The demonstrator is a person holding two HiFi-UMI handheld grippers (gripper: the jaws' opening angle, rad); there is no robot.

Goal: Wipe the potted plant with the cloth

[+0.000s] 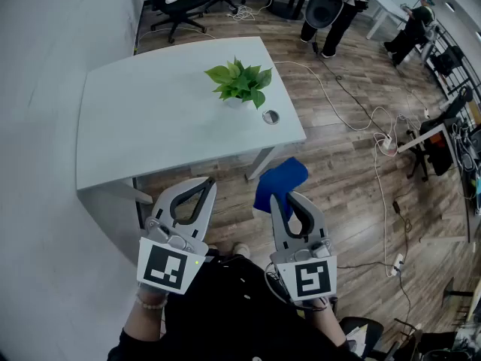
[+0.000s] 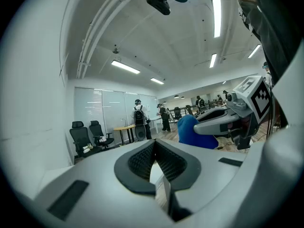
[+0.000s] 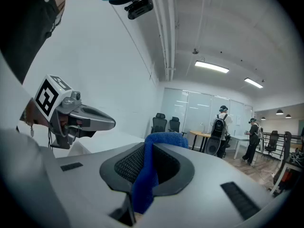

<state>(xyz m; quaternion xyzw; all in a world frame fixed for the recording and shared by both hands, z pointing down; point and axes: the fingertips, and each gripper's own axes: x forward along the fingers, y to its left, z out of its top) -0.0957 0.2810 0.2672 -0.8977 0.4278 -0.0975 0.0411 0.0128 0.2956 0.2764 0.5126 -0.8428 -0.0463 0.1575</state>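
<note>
Blue cloth [image 1: 282, 177] clamped, lower centre.
My right gripper [image 1: 281, 198] grasps it; my left gripper [image 1: 208, 181] is clenched empty; the potted plant [image 1: 240, 83] stands upper centre.

From the head, looks forward and steeply down: left claw [image 1: 208, 181] and right claw [image 1: 281, 197] close at the bottom, desk [image 1: 150, 126] farther ahead. From just behind the left claw's jaws, faces about level over them towards chairs [image 2: 88, 137], catching the right claw at the right edge. From the right claw, faces likewise, cloth [image 3: 145, 184] right before the lens, left claw at left. Share chairs and a backpack wearer [image 2: 138, 122].
</note>
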